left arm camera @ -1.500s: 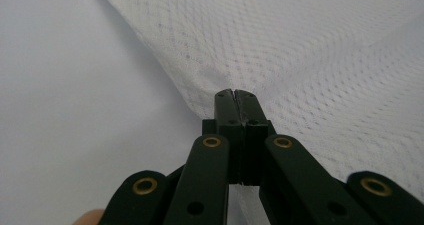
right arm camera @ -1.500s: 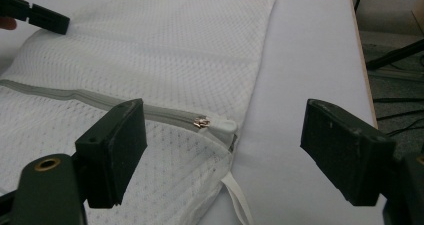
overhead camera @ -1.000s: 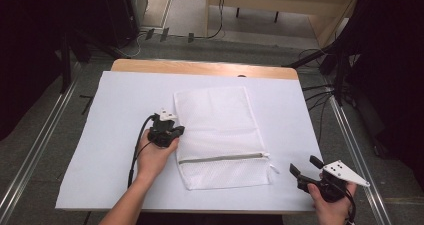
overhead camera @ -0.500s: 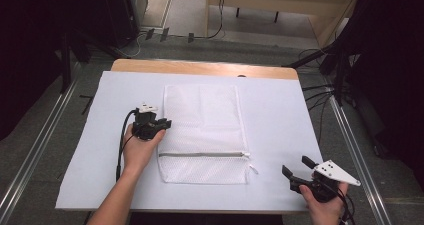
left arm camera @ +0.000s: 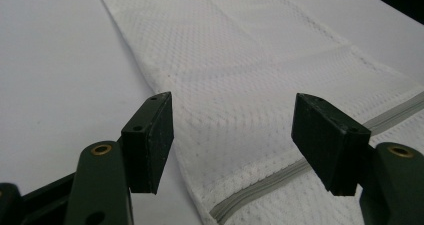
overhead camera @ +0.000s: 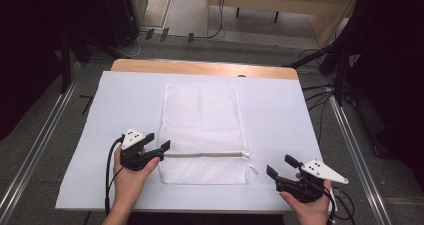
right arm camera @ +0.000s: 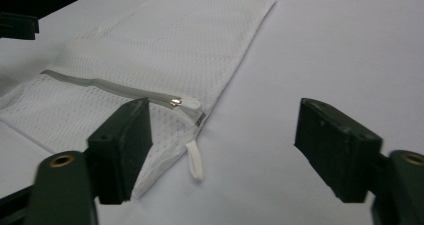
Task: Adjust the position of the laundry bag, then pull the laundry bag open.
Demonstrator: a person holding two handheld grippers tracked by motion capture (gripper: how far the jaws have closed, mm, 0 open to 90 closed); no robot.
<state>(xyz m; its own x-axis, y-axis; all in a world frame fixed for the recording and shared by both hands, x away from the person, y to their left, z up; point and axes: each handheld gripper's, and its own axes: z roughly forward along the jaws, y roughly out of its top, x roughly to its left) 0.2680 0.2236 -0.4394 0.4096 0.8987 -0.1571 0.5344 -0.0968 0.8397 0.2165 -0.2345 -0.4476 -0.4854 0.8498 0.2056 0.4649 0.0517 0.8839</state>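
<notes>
Now flat on the white sheet (overhead camera: 110, 110), lying lengthwise away from the person: white mesh laundry bag (overhead camera: 202, 117), zipper (overhead camera: 205, 154) running across its near end. Left of the bag, right at the zipper's left end, left gripper (overhead camera: 159, 144) held in a hand, jaws spread wide, nothing between them. Seen along those jaws in the left gripper view: bag's left edge and the grey zipper tape (left arm camera: 280, 177) sitting in the open gap, bag fabric (left arm camera: 240, 75) stretching away beyond, neither pad touching it as far as can be told. Off to the right of the bag, past its near right corner and clear of it, right gripper (overhead camera: 283, 166) in the other hand, jaws also wide apart and empty, grey three-cornered plate on top. Through the right gripper view: zipper's metal slider (right arm camera: 176, 103) at the bag's right edge, white pull tab (right arm camera: 196, 161) trailing onto the sheet just beside the corner, close by the left-hand pad; bare sheet in most of the gap. Beyond the bag's far end, strip of wooden table edge (overhead camera: 200, 68) peeking out from under the sheet.
</notes>
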